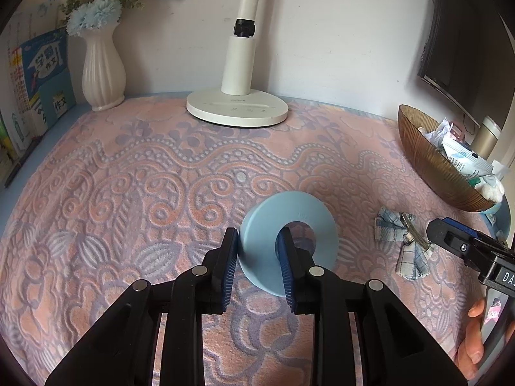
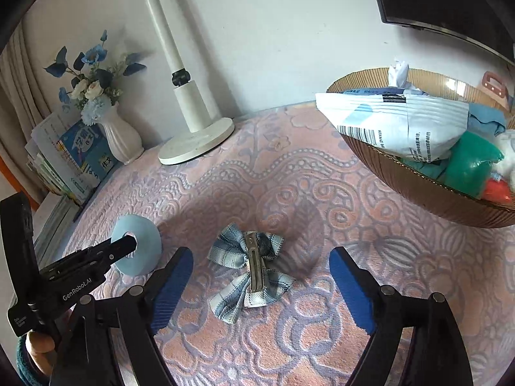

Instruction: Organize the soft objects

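My left gripper (image 1: 257, 241) is shut on a light blue foam ring (image 1: 309, 263), one finger through its hole, one on the outer rim; the ring stands tilted on the patterned cloth. The ring (image 2: 145, 234) and left gripper (image 2: 130, 244) also show at the left of the right wrist view. My right gripper (image 2: 260, 267) is open and empty, its fingers on either side of a blue plaid bow hair clip (image 2: 251, 270) lying clip side up. The bow (image 1: 402, 241) and right gripper (image 1: 450, 234) appear at the right of the left wrist view.
A brown ribbed bowl (image 2: 418, 196) at the right holds a tissue pack, green and orange soft items and cloth. A white lamp base (image 1: 236, 109), a white vase of flowers (image 1: 103, 74) and books (image 1: 42, 87) stand along the back wall. A dark monitor (image 1: 460, 38) hangs at upper right.
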### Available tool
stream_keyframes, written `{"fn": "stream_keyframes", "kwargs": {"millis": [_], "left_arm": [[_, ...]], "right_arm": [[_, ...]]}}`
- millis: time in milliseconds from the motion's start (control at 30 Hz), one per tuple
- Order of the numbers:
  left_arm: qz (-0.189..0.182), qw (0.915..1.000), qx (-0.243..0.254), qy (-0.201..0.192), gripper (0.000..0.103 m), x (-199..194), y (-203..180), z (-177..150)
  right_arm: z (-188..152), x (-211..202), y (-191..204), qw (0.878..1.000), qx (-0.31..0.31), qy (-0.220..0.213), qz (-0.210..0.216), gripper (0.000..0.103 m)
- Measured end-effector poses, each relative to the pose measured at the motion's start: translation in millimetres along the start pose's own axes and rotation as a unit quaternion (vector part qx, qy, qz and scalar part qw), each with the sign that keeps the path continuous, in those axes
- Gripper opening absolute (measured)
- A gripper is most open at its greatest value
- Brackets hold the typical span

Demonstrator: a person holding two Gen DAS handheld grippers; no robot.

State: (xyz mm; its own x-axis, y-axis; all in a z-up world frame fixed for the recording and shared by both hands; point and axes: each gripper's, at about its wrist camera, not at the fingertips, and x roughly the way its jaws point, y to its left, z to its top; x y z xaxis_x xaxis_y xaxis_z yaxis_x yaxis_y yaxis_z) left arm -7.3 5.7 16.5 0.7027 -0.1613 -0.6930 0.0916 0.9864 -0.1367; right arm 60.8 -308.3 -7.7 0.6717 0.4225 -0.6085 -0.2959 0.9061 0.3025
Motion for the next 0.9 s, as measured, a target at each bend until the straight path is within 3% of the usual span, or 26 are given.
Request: {"fn": "stream_keyframes", "kwargs": {"millis": [467, 633, 767, 900], "left_arm": [[0.002, 1.0, -0.008, 0.002, 0.024, -0.2, -0.8, 0.1], [0.002, 0.9999, -0.01, 0.005, 0.024, 0.3, -1.3, 0.2], [0.003, 0.9999, -0.011, 0.005, 0.024, 0.5, -1.6, 0.3], [0.003, 0.9999, -0.011, 0.005, 0.024, 0.6, -1.6, 0.3]], "right_arm": [[1.3, -4.8, -20.2, 0.998, 0.057, -0.007, 0.01, 0.089], [2.3, -4.0, -35.5, 0.995, 0.094, -0.003, 0.04, 0.089], [2.1, -6.6, -21.7, 0.998, 0.058, -0.008, 0.026, 0.089], [-2.0, 9.6, 15.6, 0.998, -0.03, 0.019, -0.044, 0.088]]}}
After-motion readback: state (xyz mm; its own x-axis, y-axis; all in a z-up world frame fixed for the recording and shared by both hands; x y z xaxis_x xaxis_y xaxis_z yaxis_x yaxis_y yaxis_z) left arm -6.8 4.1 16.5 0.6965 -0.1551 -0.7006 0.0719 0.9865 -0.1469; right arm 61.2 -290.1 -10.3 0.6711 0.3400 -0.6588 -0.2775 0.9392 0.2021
